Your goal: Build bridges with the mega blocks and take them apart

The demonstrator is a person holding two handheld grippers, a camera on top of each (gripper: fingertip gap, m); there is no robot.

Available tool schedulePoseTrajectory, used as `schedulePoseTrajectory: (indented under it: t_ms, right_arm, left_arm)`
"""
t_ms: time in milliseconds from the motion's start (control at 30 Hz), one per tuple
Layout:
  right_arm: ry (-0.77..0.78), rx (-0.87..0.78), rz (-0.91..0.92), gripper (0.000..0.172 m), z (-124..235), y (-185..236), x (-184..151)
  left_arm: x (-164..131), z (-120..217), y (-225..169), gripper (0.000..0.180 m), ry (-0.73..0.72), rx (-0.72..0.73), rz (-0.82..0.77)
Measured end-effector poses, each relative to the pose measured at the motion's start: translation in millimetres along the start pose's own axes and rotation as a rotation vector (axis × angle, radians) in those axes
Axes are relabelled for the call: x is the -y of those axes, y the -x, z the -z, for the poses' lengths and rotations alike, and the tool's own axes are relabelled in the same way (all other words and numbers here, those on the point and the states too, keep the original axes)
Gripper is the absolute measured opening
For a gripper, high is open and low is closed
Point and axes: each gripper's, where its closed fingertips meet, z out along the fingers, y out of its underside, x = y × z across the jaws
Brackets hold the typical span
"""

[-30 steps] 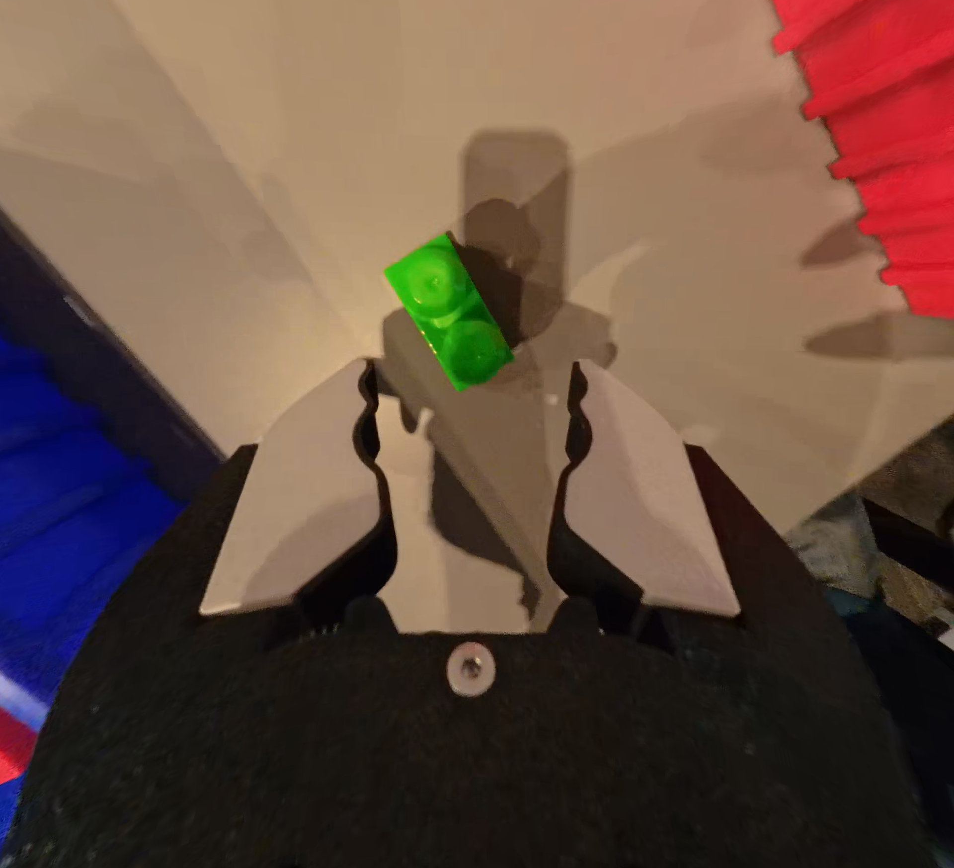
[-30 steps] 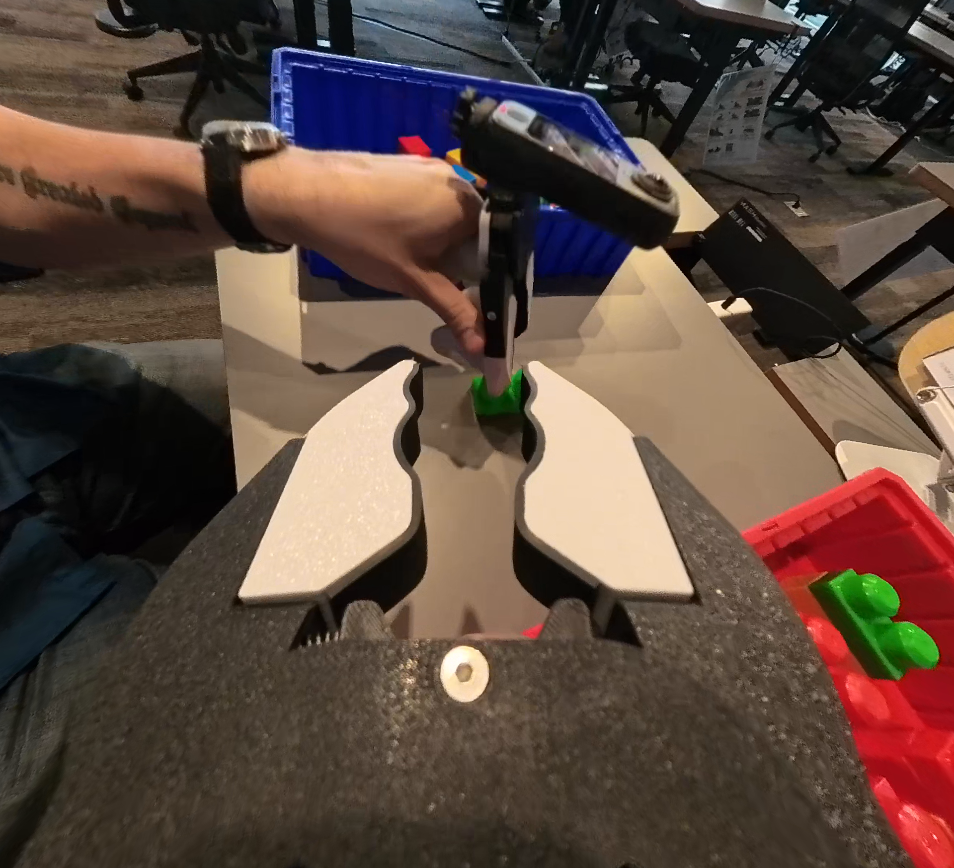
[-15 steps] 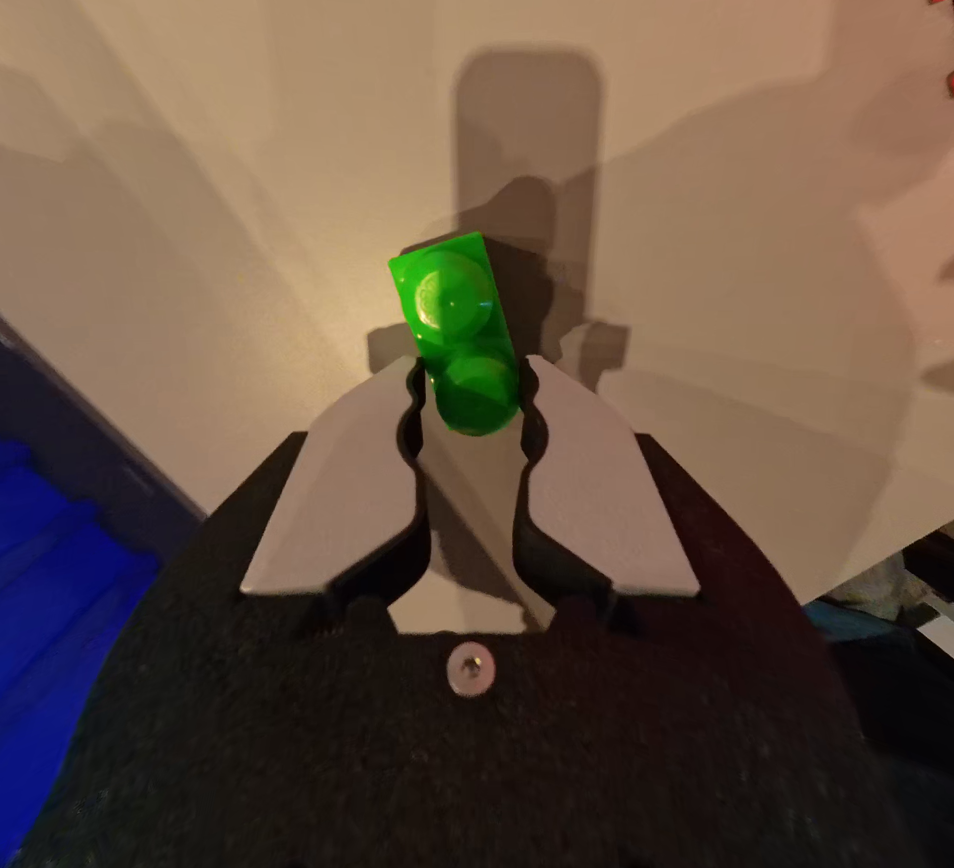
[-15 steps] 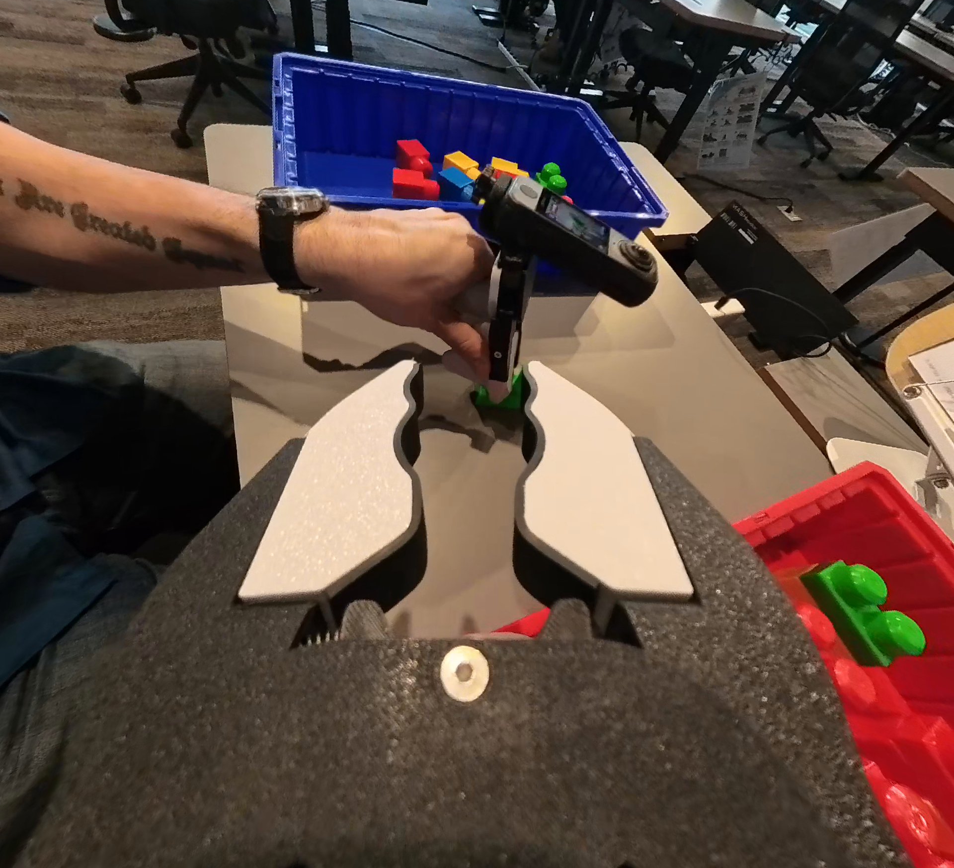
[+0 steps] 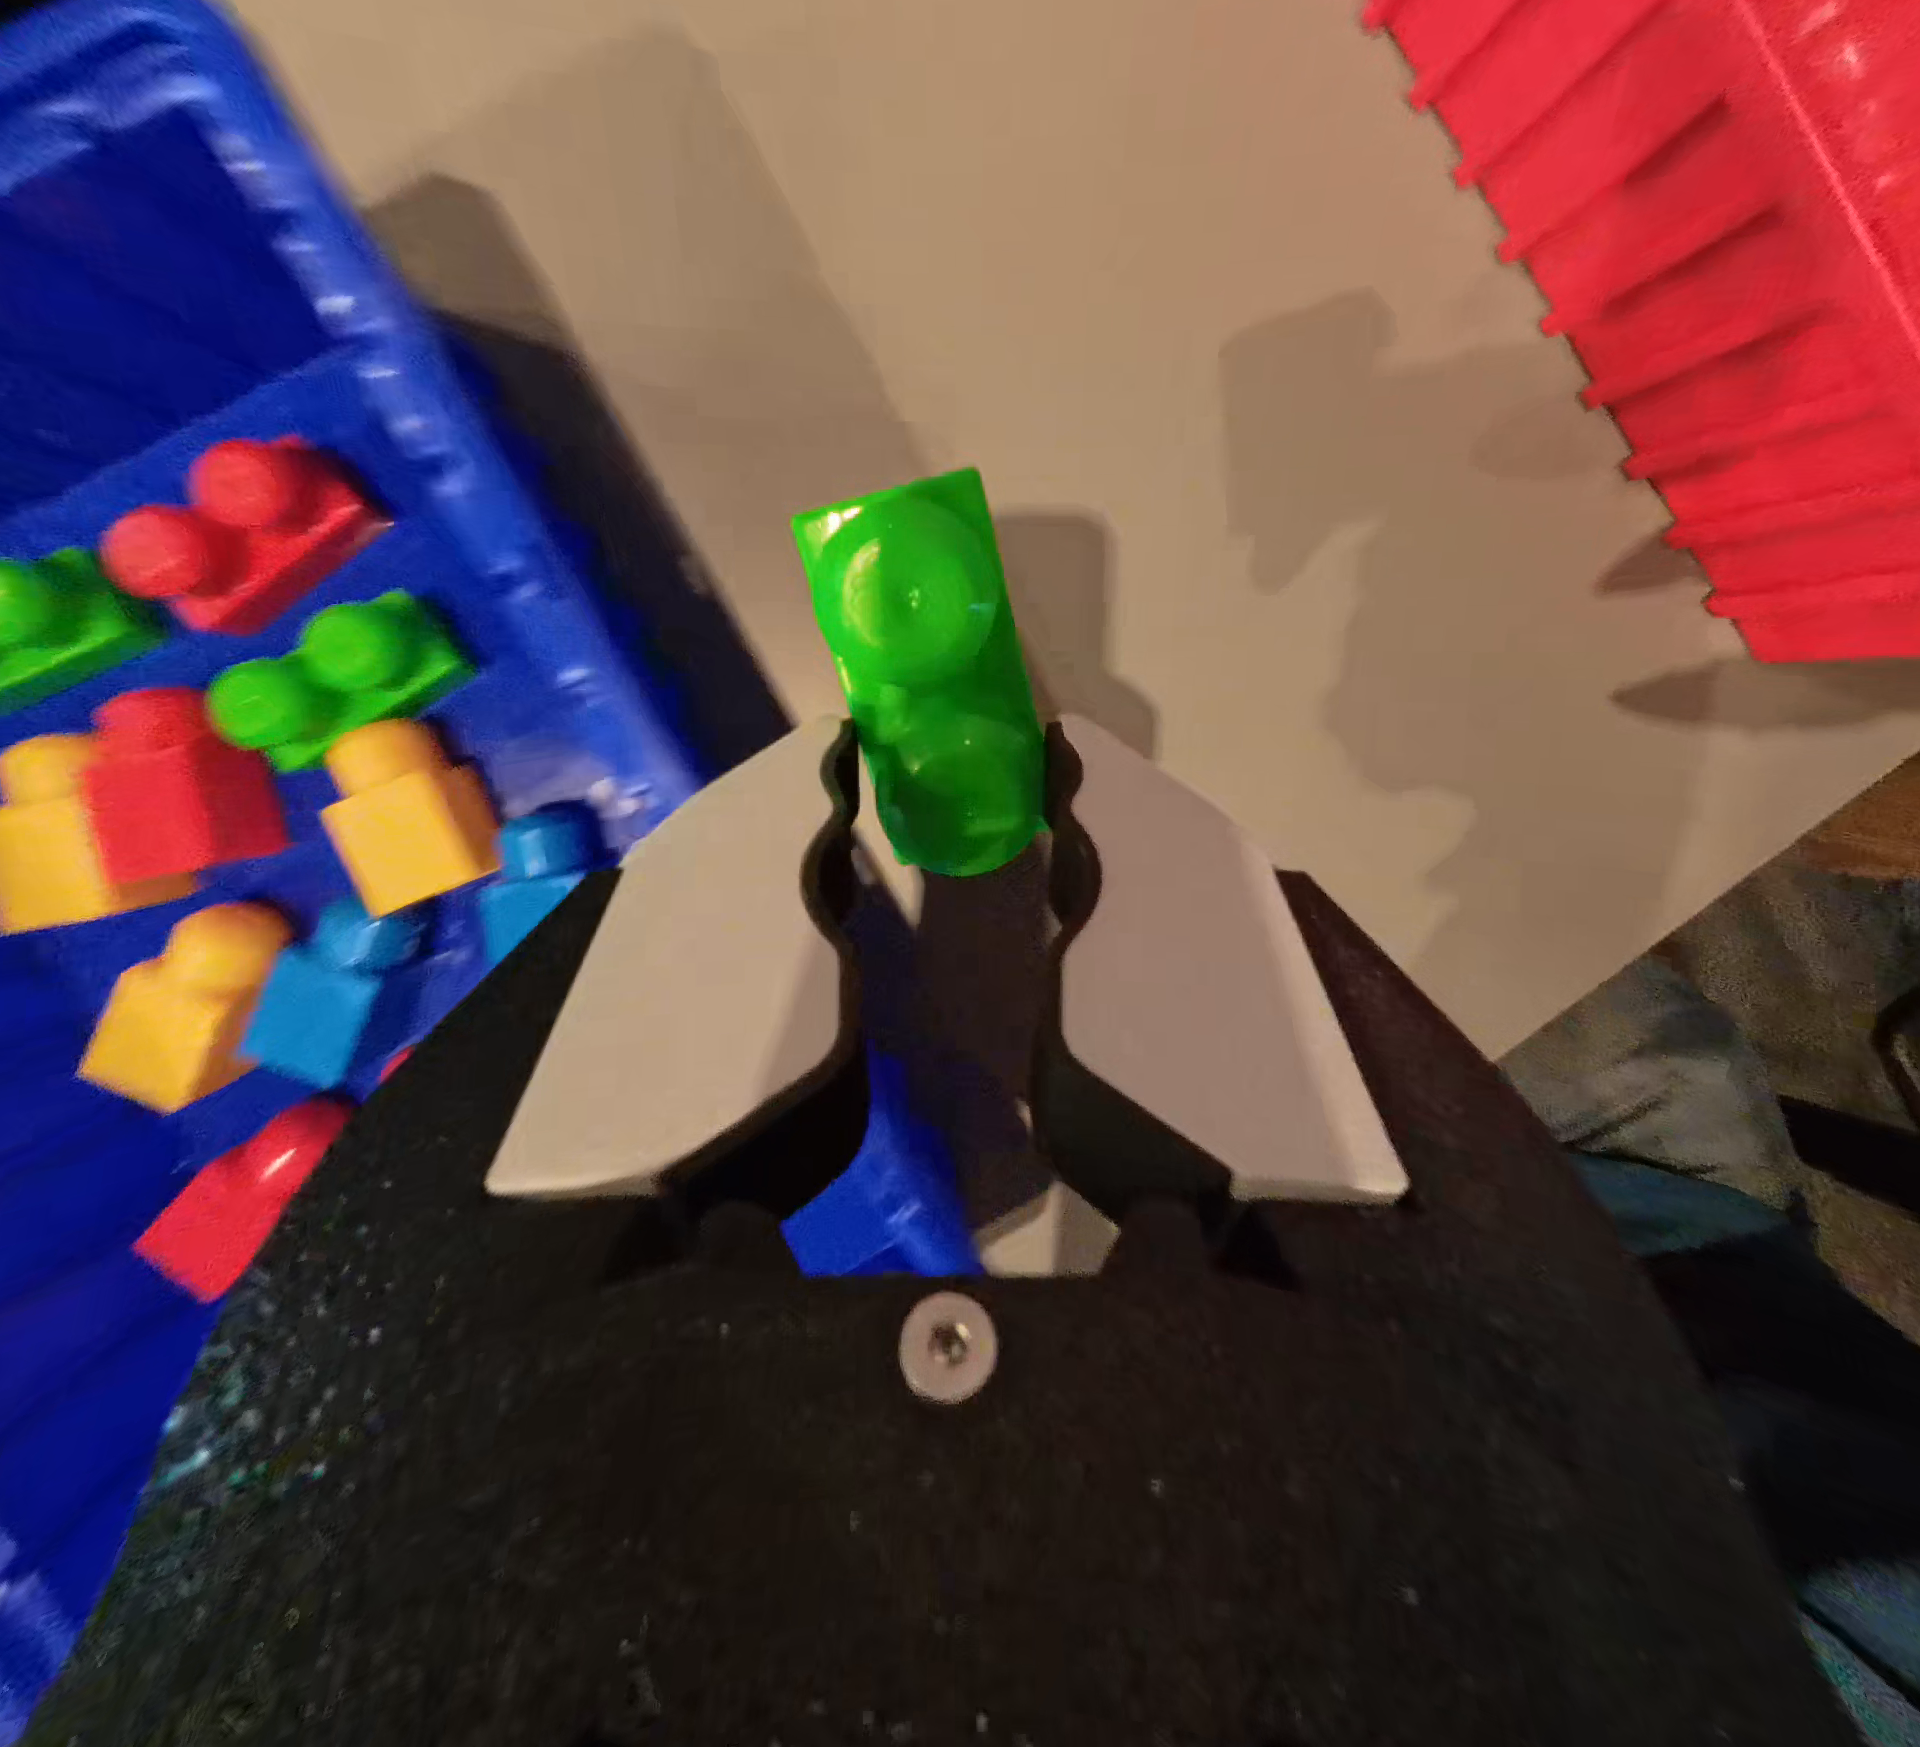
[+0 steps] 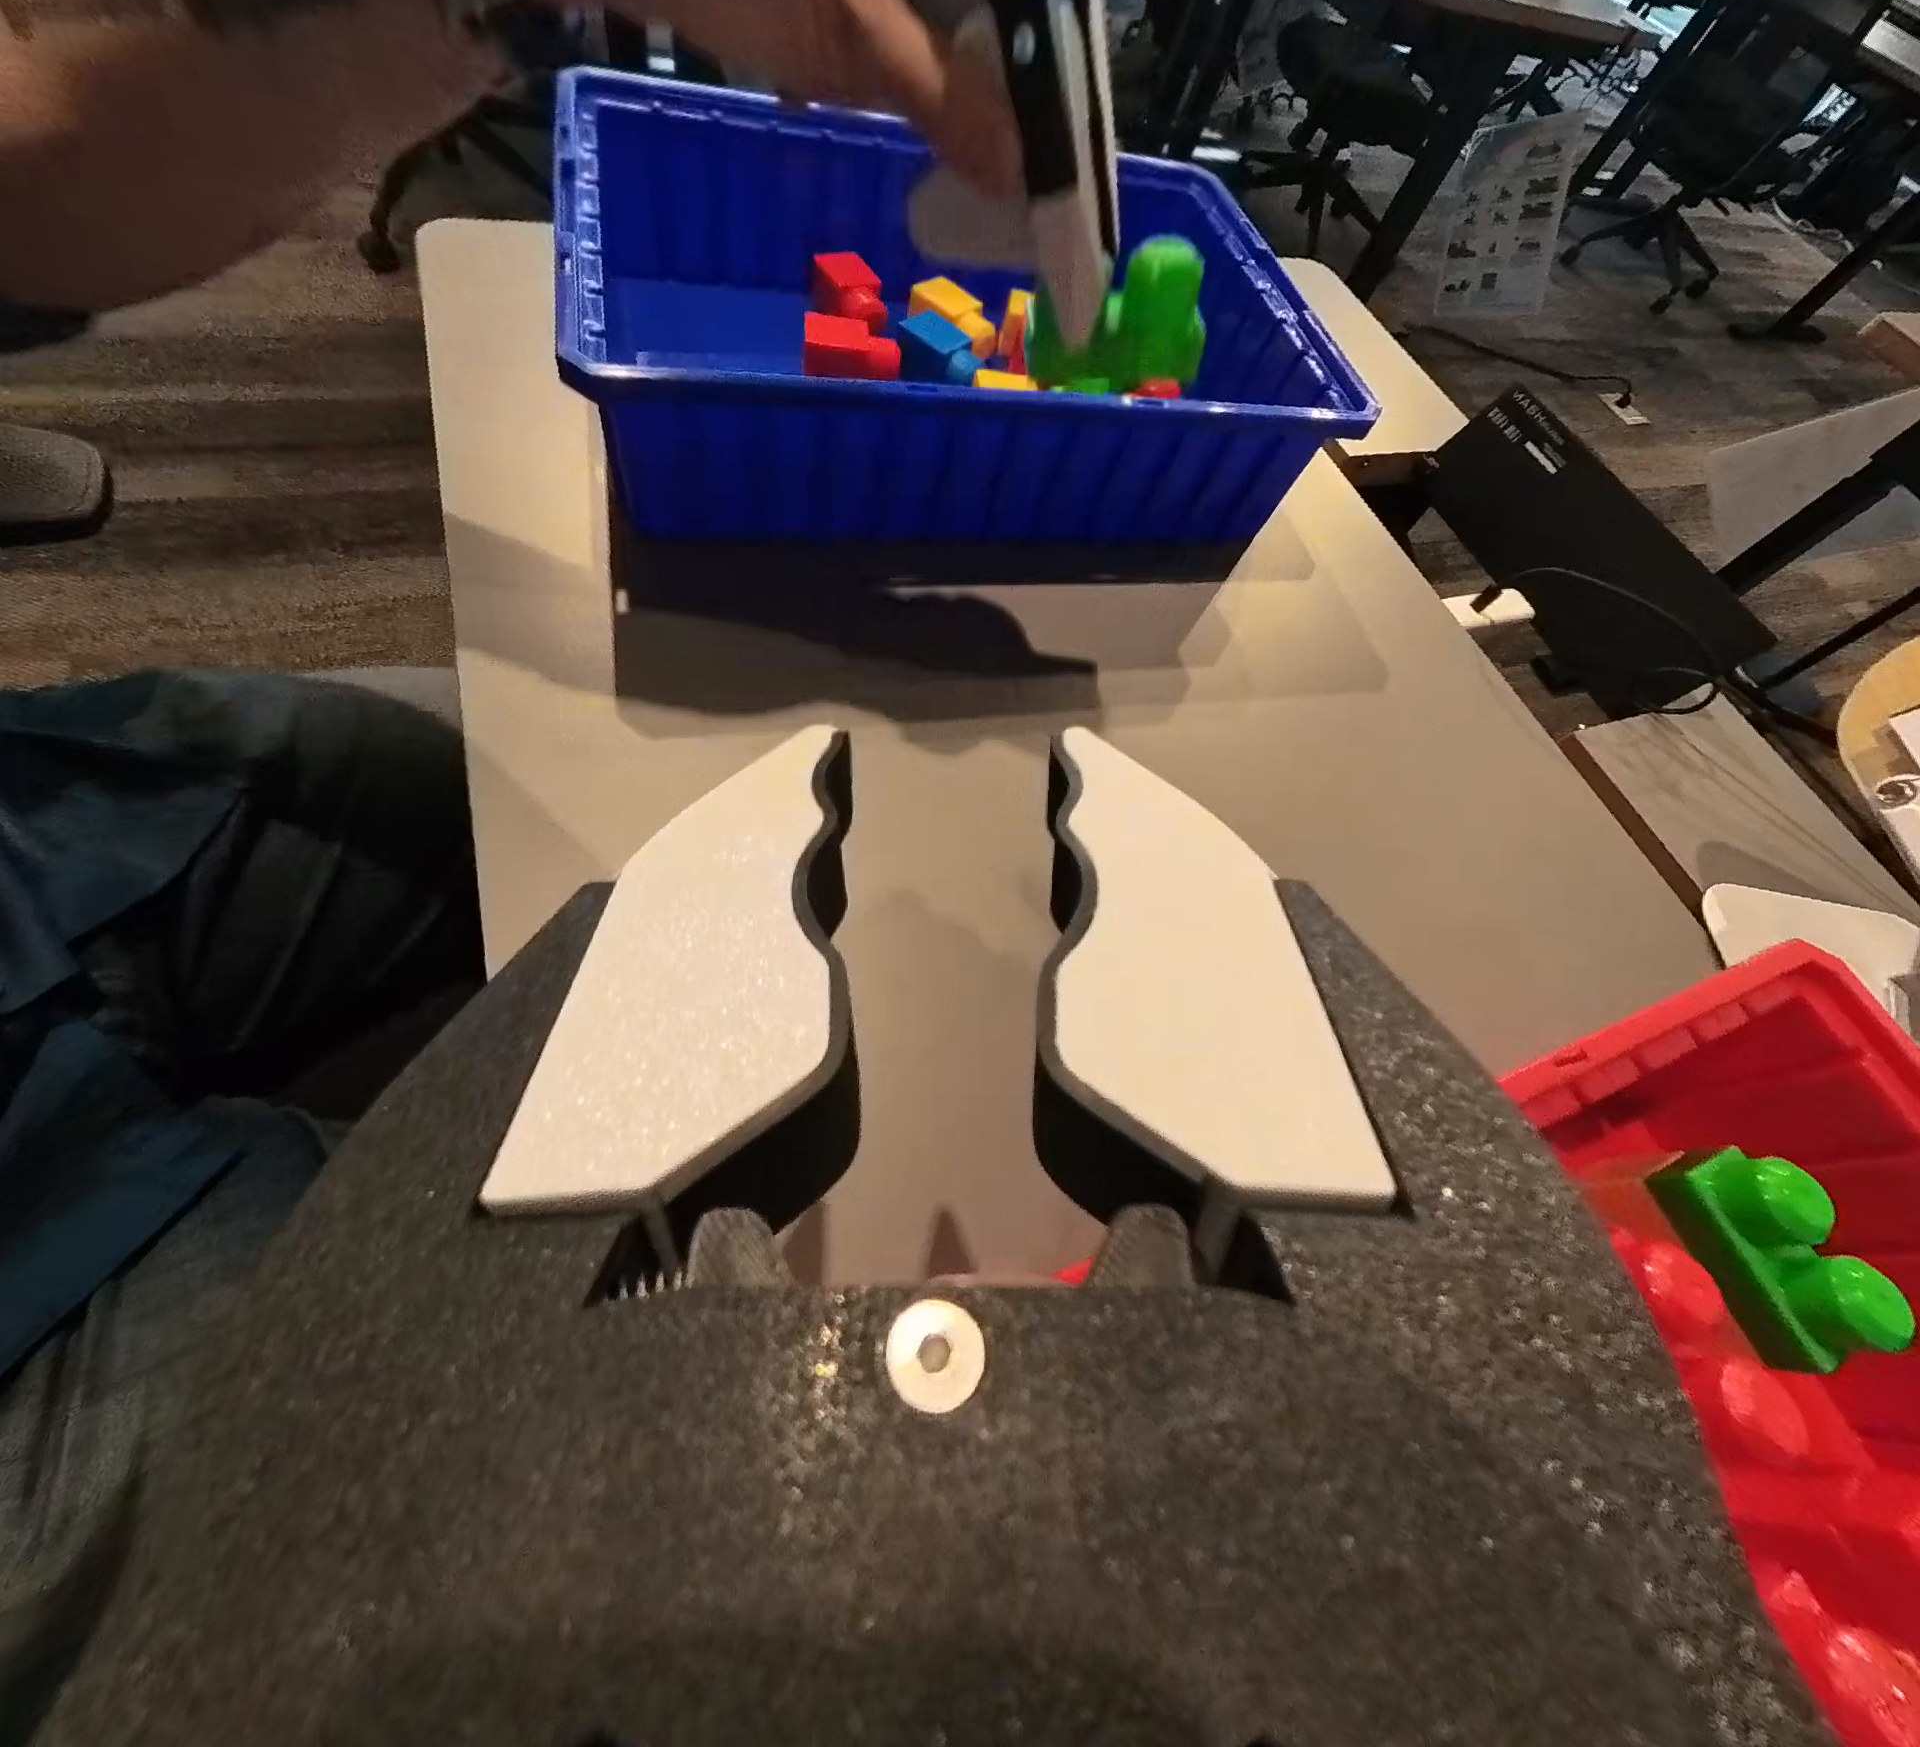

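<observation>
The left gripper [image 5: 948,767] clamps a green block [image 5: 925,669] — glossy moulded plastic, oblong, with two round domed studs. Both dark, wavy-edged pads press its near end; the far end projects beyond the fingertips. In the right wrist view the same block [image 6: 1127,315] hangs in the air over the blue bin [image 6: 935,471], a ribbed rigid-plastic tub with a rolled rim. The bin holds loose blocks [image 6: 914,331] in red, yellow, blue and green, each a smooth cube or oblong with rounded studs.

The right gripper [image 6: 948,762] has its fingers parted to a medium gap, with nothing between them; only the smooth beige table [image 6: 1299,762] shows through. Its finger plates [image 6: 707,1001] are flat, pale grey and faintly speckled, set in a black grainy foam body.

A red bin [image 6: 1766,1053] — ribbed walls, studded floor — stands at the right table edge and contains a second green block [image 6: 1787,1266], lying tilted.
</observation>
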Motion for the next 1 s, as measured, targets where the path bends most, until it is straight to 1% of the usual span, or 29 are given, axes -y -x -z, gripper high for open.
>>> schedulePoseTrajectory:
  t_ms: [33,100,167,300,433,567,667,800,967,1000]
  right_arm:
    - [0.003,0.004,0.001,0.036,-2,1,0]
    - [0.01,0.01,0.005,0.036,-6,3,0]
    - [0.014,0.018,0.009,0.035,-10,4,1]
    - [0.029,0.033,0.014,0.036,-21,6,1]
    - [0.05,0.049,0.016,0.036,-31,8,-3]
    - [0.083,0.053,0.018,0.036,-39,8,-12]
    - [0.098,0.043,0.012,0.036,-37,5,-16]
    - [0.089,0.031,-0.001,0.036,-31,0,-21]
    - [0.097,0.026,-0.018,0.036,-25,-3,-29]
    - [0.1,0.025,-0.022,0.036,-25,-3,-30]
  left_arm:
    - [-1,11,17,0.033,-0.006,0.018,0.021]
    - [-7,26,49,0.033,-0.005,0.033,0.056]
    - [-16,29,80,0.033,0.015,0.056,0.1]
    - [-34,5,114,0.033,0.074,0.047,0.146]
    - [-39,-34,126,0.033,0.091,-0.001,0.195]
    - [-30,-68,129,0.033,0.1,-0.023,0.221]
    - [-25,-89,134,0.033,0.141,-0.015,0.246]
    - [-22,-109,144,0.033,0.169,0.008,0.273]
    - [-33,-129,155,0.033,0.232,0.045,0.289]
    - [-32,-130,155,0.034,0.225,0.037,0.303]
